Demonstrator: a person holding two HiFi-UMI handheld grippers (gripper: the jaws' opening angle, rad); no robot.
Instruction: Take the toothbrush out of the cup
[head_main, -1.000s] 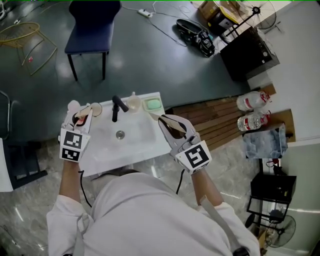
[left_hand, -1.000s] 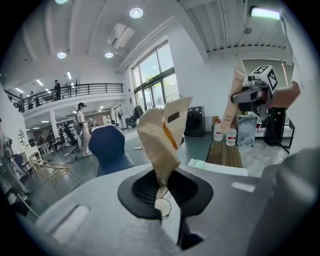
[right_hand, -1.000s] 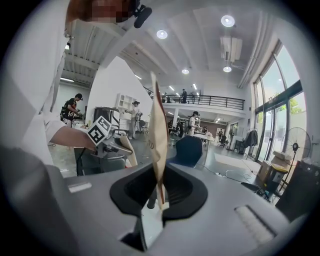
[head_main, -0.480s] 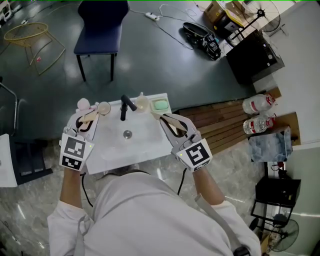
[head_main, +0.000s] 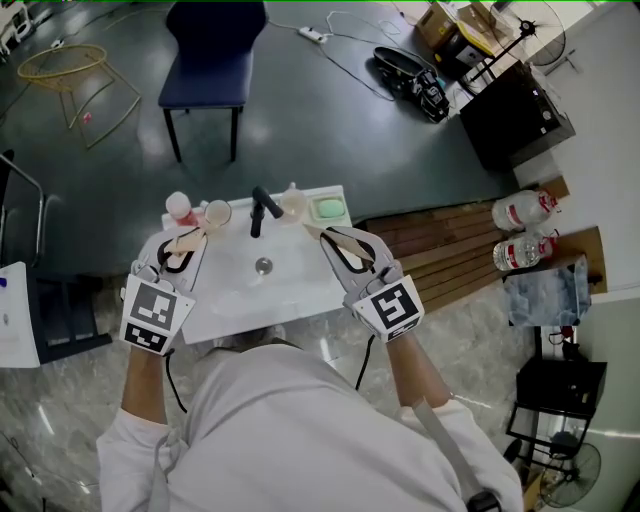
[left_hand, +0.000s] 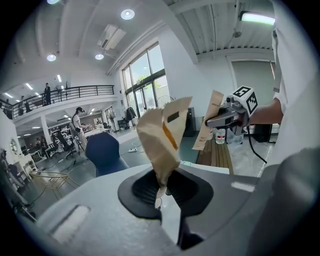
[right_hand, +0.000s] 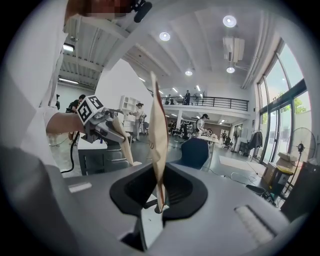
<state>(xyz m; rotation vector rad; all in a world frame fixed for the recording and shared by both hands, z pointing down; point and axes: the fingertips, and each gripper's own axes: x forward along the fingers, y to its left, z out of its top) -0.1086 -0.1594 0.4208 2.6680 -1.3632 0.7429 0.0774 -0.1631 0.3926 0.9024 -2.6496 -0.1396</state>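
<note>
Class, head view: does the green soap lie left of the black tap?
No: the green soap lies right of the black tap, near the white sink's far right corner.

Toothbrush (left_hand: 162, 135) in tan paper sleeve, out of cup (head_main: 217, 212), tilted upright – cup upright, sink's (head_main: 262, 295) back-L corner

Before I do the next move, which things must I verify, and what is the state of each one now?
1. Left gripper holds its tan paper piece: ok.
2. Right gripper holds its tan paper strip: ok.
3. One gripper free for the toothbrush: not ok, both are occupied.
4. Toothbrush visible in the pink cup: cannot tell.
5. Both grippers apart from the black faucet: ok.
</note>
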